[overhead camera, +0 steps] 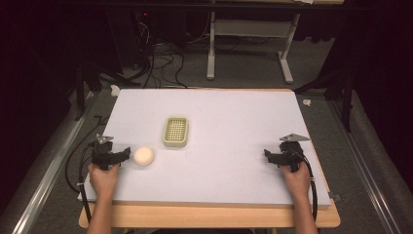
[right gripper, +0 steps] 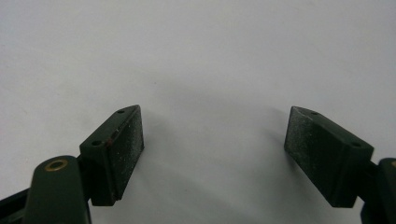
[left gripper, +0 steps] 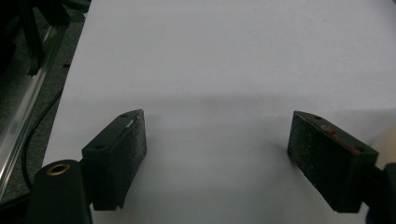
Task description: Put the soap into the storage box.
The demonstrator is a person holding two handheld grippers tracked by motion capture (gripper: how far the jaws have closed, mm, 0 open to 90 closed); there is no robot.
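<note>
Here, the left gripper [overhead camera: 127, 152] sat on the white counter [overhead camera: 234, 122] with its jaws wide apart and nothing between them; a round cream ball [overhead camera: 143, 156] lay just beside it, on its right; a green basket [overhead camera: 176, 131] stood near the ball, farther back; the right gripper [overhead camera: 267, 154] rested well apart, jaws wide apart too, holding nothing.

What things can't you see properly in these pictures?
- Round cream thing: in the high view it is too small to tell what it is; in the left gripper view the right jaw and the picture's edge hide most of it.
- Green slotted dish: too small in the high view to tell whether anything lies inside.
- Small white bits on the floor by the table's far corners: too small to name.
</note>
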